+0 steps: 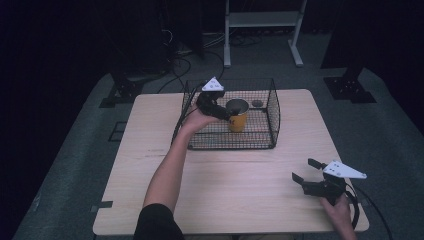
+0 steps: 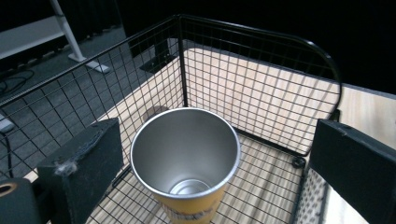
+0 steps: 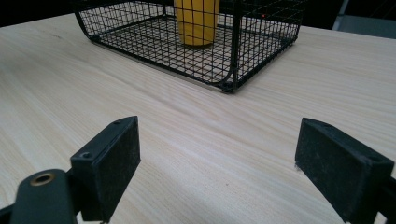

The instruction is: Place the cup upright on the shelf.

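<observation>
Yellow cup [image 2: 187, 161] stands upright, empty, mid wire basket [image 1: 272, 107]; looks light, rigid, smooth metal, likely slippery, best pinched across its rim; left gripper [image 1: 220, 111] wide open around it, right gripper [image 1: 306, 171] open, empty.

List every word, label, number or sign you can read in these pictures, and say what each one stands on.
No text can be read.
Yellow cup: a dark print band near its base in the left gripper view, too blurred to read.
Same cup in the high view: a small dark mark on its side, too small to read.
Wire basket, table, both grippers: no lettering seen.
</observation>
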`<action>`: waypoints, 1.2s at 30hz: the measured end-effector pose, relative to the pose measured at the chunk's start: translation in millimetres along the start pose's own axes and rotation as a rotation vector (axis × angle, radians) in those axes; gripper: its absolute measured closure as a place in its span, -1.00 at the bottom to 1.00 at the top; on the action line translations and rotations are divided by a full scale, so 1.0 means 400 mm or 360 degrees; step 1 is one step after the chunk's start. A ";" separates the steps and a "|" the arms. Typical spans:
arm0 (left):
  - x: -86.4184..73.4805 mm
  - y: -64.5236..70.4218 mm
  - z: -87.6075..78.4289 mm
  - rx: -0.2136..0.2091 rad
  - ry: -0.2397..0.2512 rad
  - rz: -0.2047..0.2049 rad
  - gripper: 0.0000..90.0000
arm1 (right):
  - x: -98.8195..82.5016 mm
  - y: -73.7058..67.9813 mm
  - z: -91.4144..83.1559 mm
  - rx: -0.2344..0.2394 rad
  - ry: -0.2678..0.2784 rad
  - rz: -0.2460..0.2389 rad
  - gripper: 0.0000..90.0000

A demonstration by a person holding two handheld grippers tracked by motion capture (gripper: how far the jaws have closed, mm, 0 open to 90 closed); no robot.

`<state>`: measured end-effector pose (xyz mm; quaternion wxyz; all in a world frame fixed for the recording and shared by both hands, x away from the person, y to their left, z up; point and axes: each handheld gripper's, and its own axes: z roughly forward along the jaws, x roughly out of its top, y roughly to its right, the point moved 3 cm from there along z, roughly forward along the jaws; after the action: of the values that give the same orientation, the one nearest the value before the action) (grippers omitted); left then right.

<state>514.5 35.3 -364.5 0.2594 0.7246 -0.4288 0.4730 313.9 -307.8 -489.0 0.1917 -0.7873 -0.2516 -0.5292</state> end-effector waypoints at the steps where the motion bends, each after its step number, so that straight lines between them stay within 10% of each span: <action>1: -0.001 0.003 -0.007 0.0001 0.0006 0.0001 -0.95 | 0.000 0.000 0.000 0.0001 0.0001 0.0001 -0.71; 36: -0.050 0.141 -0.165 0.0033 0.0175 0.0055 -0.95 | 0.000 0.000 0.000 -0.0010 0.0002 -0.0004 -0.71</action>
<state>431.5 66.3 -356.7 0.2669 0.6926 -0.4215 0.5210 313.7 -307.8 -489.0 0.1887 -0.7873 -0.2507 -0.5307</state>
